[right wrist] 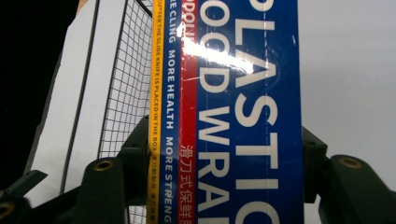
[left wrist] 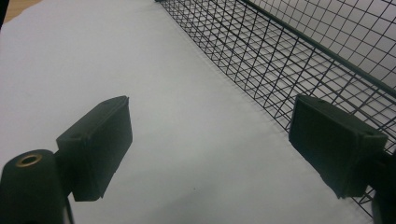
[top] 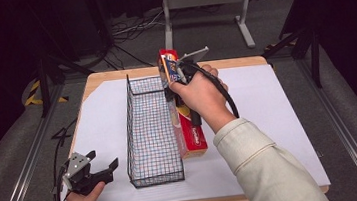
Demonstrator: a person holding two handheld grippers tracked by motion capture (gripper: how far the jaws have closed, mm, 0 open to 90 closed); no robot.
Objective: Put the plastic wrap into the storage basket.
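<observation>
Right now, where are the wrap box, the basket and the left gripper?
Wrap box (right wrist: 243, 116), right gripper view, blue printed face.
Basket (top: 152, 128), high view, mesh floor.
Left gripper (top: 103, 161), high view, between its open jaws.

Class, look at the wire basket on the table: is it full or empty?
Empty. Through the wire basket only white table cover shows; the plastic wrap box remains outside, beside it.

I see a glossy printed plastic-wrap box (right wrist: 233, 112), a thin black wire-mesh basket (top: 152, 128), matt white paper (top: 267, 101) over a wooden tabletop (top: 113, 76), and matt black pads (left wrist: 100, 144).
</observation>
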